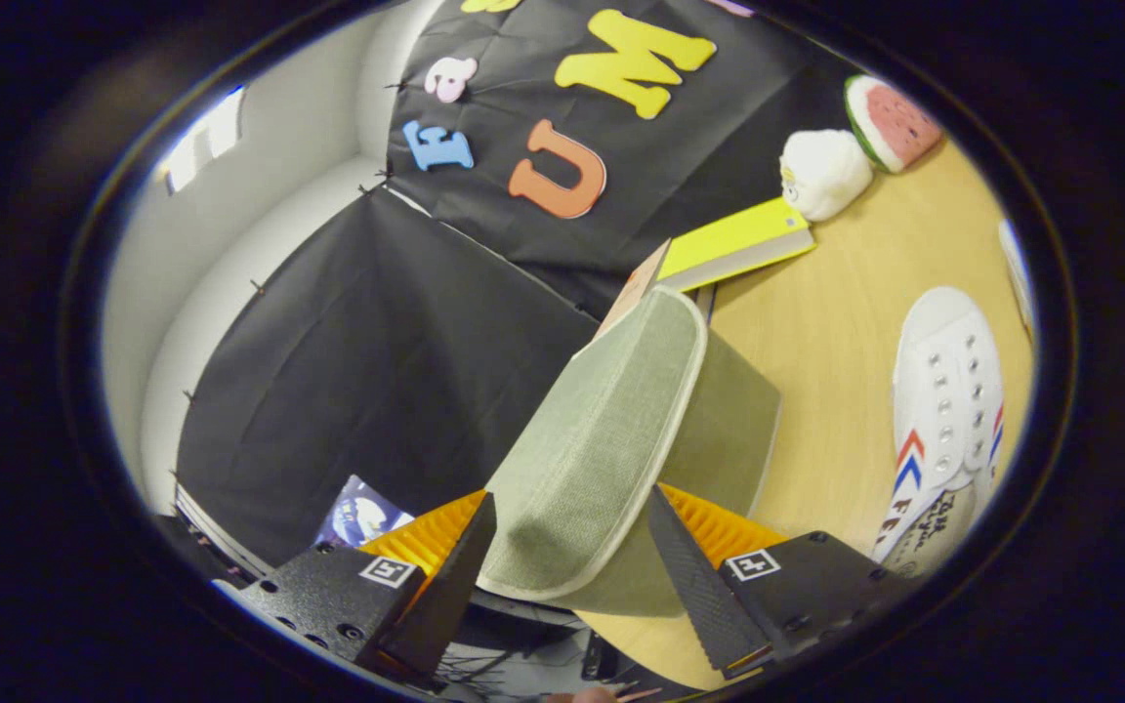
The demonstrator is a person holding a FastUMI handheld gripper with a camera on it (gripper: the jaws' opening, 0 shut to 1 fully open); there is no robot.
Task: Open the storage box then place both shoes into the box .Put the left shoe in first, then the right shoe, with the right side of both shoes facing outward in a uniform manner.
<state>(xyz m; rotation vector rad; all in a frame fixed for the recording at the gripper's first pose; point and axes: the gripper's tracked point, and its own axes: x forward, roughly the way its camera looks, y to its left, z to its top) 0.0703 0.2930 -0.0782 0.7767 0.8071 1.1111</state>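
The storage box (733, 415) is green fabric and stands on the wooden table (826, 322) just ahead of my fingers. Its lid (602, 439), green with a pale trim, is lifted up and tilted away from the box body. My gripper (570, 498) is shut on the lid's near edge, one finger on each side of it. A white shoe (948, 410) with red and blue stripes lies on the table to the right of the box. Beyond it, a sliver of a second white object (1015, 264) shows; I cannot tell what it is.
A yellow book (738, 244) lies behind the box near the black cloth wall. A white plush toy (821, 174) and a watermelon-slice toy (890, 122) sit further back on the table. The table's near edge runs below my right finger.
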